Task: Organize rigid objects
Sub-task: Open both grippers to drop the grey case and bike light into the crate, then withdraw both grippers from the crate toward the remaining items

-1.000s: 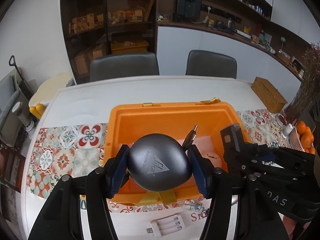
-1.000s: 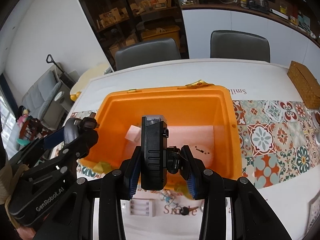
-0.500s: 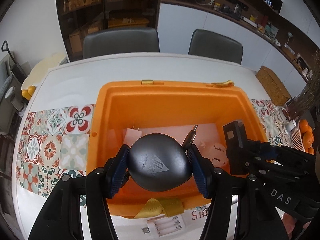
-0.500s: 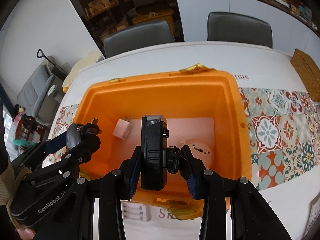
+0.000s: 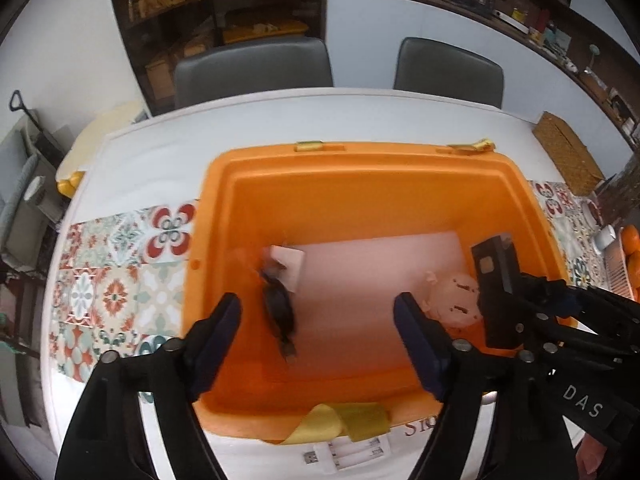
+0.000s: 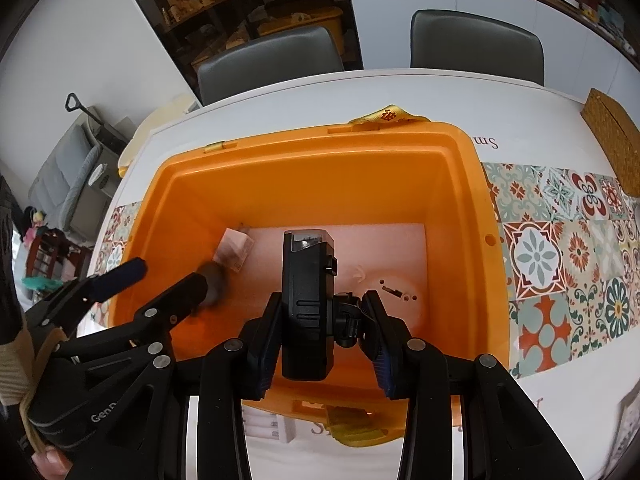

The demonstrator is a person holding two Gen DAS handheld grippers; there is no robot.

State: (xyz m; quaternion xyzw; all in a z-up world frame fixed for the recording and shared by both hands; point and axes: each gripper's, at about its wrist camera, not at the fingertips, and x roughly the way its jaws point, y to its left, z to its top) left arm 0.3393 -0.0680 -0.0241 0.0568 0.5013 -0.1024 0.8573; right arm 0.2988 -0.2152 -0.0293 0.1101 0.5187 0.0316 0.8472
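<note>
An orange bin (image 5: 360, 152) stands open on the white table. My left gripper (image 5: 316, 312) hovers over its left half with jaws opening and nothing pressed between the pads. Below them a dark grey rounded device (image 5: 278, 308) with a short cable shows blurred inside the bin, next to a white charger block (image 5: 290, 264). My right gripper (image 6: 324, 308) is shut on a black rectangular mount (image 6: 308, 304), held upright above the bin's near side. A white round disc (image 6: 394, 292) lies on the bin floor to the right.
A yellow strap (image 5: 340, 420) hangs over the bin's near rim, and a white battery case (image 5: 352, 454) lies on the table in front. A patterned runner (image 6: 560, 272) flanks the bin. A wicker box (image 5: 568, 152) sits far right. Two grey chairs (image 5: 256, 68) stand behind the table.
The left jaws have spread and let go of the dark rounded device, which has dropped into the bin. Both grippers have sunk closer to the bin. The right grip is unchanged.
</note>
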